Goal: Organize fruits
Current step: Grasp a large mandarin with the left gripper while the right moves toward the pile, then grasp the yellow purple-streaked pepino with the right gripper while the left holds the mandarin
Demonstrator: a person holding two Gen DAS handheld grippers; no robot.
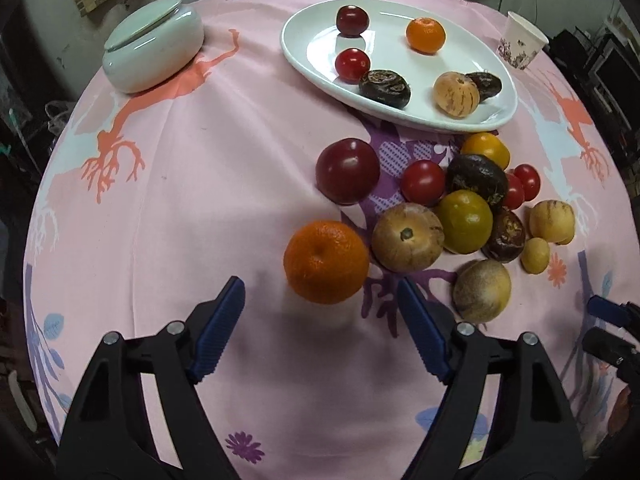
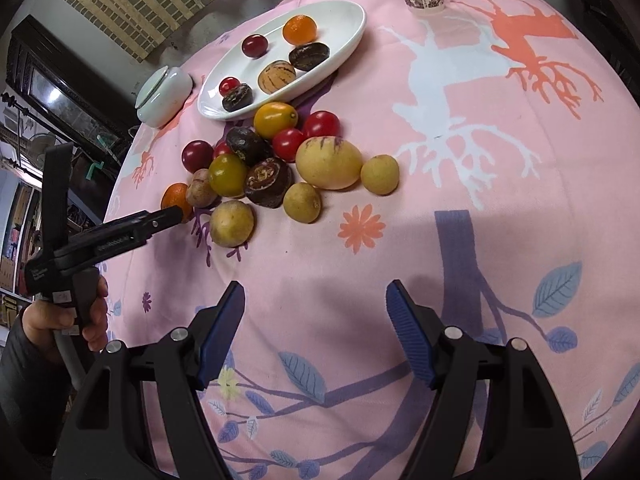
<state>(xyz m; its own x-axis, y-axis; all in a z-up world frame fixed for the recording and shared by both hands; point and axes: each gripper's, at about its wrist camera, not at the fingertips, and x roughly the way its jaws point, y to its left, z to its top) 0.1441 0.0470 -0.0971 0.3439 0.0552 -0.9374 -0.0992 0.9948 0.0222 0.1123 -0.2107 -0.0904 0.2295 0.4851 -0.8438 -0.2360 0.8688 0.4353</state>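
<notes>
A: Pink cloth (image 1: 180, 200); plate (image 1: 304, 52) part-filled at the far side; heap beside it, still loose.

B: Left gripper (image 1: 320, 320) lined up on the orange (image 1: 326, 262), jaws wide, likely next; right gripper (image 2: 316, 320) idle, jaws apart, empty.

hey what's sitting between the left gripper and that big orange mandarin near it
Nothing: in the left wrist view, only bare pink tablecloth lies between the open left gripper and the mandarin just ahead of its fingers.

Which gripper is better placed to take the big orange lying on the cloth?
Left. The left gripper is open, with the orange just ahead of its fingers. The right gripper faces bare cloth.
</notes>
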